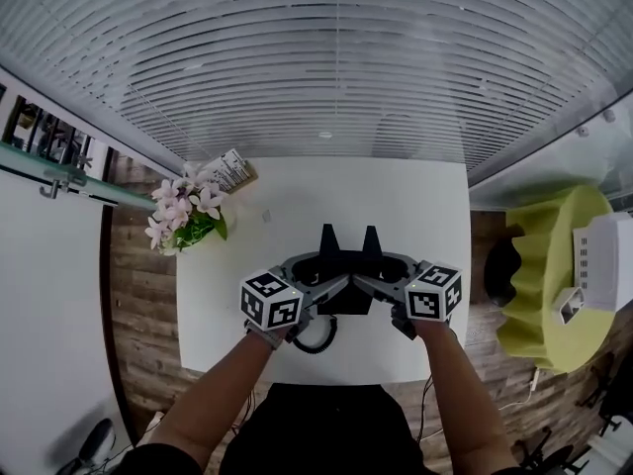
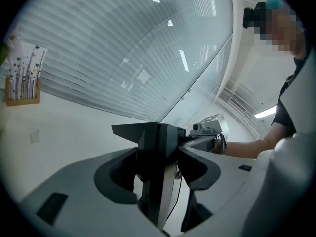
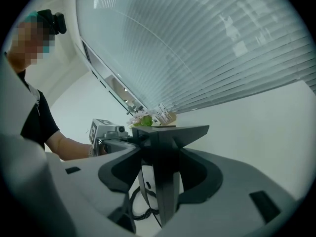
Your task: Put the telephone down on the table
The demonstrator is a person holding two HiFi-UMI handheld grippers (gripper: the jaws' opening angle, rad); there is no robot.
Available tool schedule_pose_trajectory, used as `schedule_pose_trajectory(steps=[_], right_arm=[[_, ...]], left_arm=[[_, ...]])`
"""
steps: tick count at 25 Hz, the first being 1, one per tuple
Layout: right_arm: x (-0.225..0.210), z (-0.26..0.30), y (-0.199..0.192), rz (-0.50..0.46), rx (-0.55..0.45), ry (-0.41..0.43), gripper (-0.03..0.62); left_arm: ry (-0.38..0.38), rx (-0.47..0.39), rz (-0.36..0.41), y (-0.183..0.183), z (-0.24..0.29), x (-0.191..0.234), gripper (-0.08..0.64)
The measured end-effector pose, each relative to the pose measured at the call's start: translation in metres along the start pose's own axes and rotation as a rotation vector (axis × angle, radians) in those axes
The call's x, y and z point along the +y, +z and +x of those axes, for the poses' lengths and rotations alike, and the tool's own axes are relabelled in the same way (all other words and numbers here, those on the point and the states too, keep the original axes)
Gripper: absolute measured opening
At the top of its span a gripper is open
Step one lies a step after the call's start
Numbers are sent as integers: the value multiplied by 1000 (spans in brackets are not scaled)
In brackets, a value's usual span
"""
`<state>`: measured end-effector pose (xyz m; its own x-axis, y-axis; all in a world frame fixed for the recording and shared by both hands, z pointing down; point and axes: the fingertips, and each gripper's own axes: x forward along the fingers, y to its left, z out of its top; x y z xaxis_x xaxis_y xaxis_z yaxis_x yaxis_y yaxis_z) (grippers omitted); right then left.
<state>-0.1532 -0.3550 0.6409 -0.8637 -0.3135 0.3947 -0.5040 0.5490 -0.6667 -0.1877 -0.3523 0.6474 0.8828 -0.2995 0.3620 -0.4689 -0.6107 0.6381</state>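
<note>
**A:** Telephone [image 1: 346, 257], the black plastic desk set with two upright cradle horns: you have it over the white rectangular table [image 1: 297, 196], near the front edge and about midway across.

**B:** Yes, and you hold the telephone from both sides, so it hangs between your two tools. No view tells me whether its base already touches the tabletop.

**A:** I judge you are in the set-down itself, close to the end. The next move calls for a slow, level lowering, both sides together so the set doesn't tip. Once the base sits flat, you can let the jaws part.

**B:** Now your tools. Your left gripper [image 1: 326, 283], grey with a marker cube on its back, has its jaws clamped on the left edge of the body. Your right gripper [image 1: 374, 285] mirrors it on the right edge. Neither has anything else between its jaws.

**A:** Both point inward toward each other and slant a little downward. Your forearms reach in from the near edge of the table. Your left hand [image 1: 269, 332] and right hand [image 1: 407, 322] sit about level with one another.

**B:** The smallest thing is the black coiled cord [image 1: 315, 336]. It loops below the set beside your left hand and appears to rest on the table. Don't bring the base down on top of it.
</note>
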Motion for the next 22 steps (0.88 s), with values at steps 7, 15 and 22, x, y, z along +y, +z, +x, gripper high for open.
schedule_pose_trajectory(steps=[7, 15, 22], right_arm=[[-26, 15, 0, 45, 12, 8, 242], [-51, 27, 0, 112, 14, 6, 242], [-68, 38, -1, 171, 31, 15, 242]], left_arm=[[11, 8, -47, -2, 14, 26, 255], [2, 10, -112, -1, 28, 49, 255], [9, 13, -180, -2, 36, 66, 252]])
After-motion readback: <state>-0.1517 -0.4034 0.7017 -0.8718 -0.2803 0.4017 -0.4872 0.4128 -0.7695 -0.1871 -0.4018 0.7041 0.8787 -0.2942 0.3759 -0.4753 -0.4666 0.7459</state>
